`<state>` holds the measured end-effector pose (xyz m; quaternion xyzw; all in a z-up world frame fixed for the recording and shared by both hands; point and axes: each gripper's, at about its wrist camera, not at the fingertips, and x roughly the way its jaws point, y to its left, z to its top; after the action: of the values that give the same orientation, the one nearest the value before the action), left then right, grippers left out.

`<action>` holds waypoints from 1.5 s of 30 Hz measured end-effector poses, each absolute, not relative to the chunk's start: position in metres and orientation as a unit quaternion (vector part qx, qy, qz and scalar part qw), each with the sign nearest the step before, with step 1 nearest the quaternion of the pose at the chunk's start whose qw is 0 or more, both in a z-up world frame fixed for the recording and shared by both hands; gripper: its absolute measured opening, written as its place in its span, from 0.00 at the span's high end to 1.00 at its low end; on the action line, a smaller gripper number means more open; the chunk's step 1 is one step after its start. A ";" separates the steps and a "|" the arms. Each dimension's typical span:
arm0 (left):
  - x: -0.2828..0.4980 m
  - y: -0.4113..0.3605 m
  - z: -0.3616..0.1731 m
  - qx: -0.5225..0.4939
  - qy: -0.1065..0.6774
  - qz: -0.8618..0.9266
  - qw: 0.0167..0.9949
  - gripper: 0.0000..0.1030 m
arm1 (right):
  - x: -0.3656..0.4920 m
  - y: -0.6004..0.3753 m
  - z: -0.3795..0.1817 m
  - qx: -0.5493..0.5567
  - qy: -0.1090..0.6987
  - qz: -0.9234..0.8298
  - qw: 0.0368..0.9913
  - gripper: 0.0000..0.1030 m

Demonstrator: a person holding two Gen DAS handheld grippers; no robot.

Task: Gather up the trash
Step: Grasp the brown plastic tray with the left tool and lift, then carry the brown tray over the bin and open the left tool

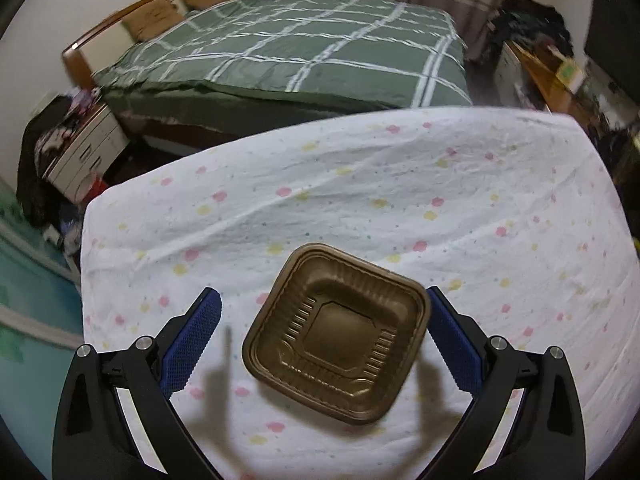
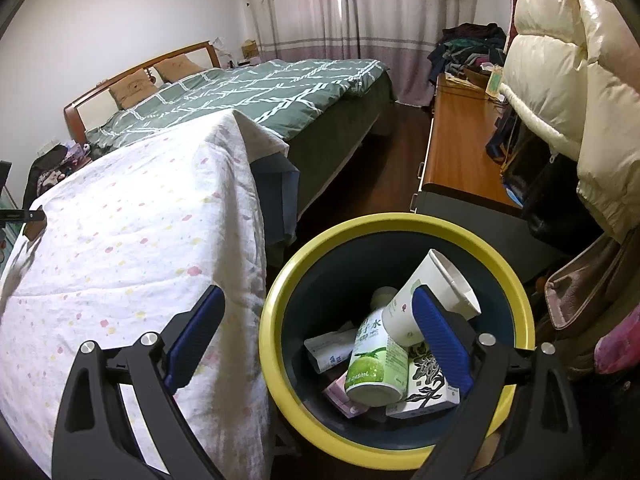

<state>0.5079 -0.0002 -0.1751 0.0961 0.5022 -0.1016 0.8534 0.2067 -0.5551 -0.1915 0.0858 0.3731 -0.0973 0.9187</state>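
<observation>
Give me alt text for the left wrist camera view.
An open claw flanks an empty brown plastic tray on a table draped in a white flower-print cloth. A bed with a green checked duvet stands behind.

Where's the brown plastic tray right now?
In the left wrist view, the brown plastic tray lies on the flowered tablecloth, between the open fingers of the left gripper, closer to its right finger.

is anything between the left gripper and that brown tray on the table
Nothing visible. The left gripper is open, and the brown tray already lies between its fingers on the flowered tablecloth. The right-hand finger is close to, perhaps touching, the tray's edge. The cloth around the tray shows only shadows.
</observation>
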 end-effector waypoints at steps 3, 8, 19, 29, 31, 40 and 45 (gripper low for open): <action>0.509 -0.002 -0.180 0.111 0.502 -0.117 0.849 0.05 | 0.207 -0.557 -0.191 0.092 0.372 -0.096 0.919 0.13; 0.507 -0.005 -0.184 0.114 0.501 -0.138 0.847 0.27 | 0.207 -0.557 -0.191 0.097 0.371 -0.091 0.919 0.13; 0.441 -0.081 -0.140 0.138 0.460 -0.200 0.854 0.29 | 0.183 -0.554 -0.181 0.093 0.357 -0.097 0.924 0.13; 0.352 -0.272 -0.099 0.169 0.424 -0.367 0.811 0.29 | 0.118 -0.558 -0.171 0.035 0.356 -0.166 0.919 0.13; 0.338 -0.316 -0.099 0.179 0.421 -0.398 0.796 0.29 | 0.103 -0.566 -0.170 0.046 0.358 -0.167 0.917 0.13; 0.289 -0.474 -0.139 0.215 0.451 -0.468 0.728 0.29 | 0.066 -0.588 -0.168 0.058 0.354 -0.193 0.913 0.13; 0.283 -0.521 -0.167 0.228 0.469 -0.470 0.712 0.27 | 0.056 -0.600 -0.171 0.066 0.356 -0.201 0.910 0.13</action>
<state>0.2827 -0.5205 -0.1672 0.2276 0.4693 -0.4698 0.7122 0.0558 -0.5996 -0.1710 0.0661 0.3555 -0.2011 0.9104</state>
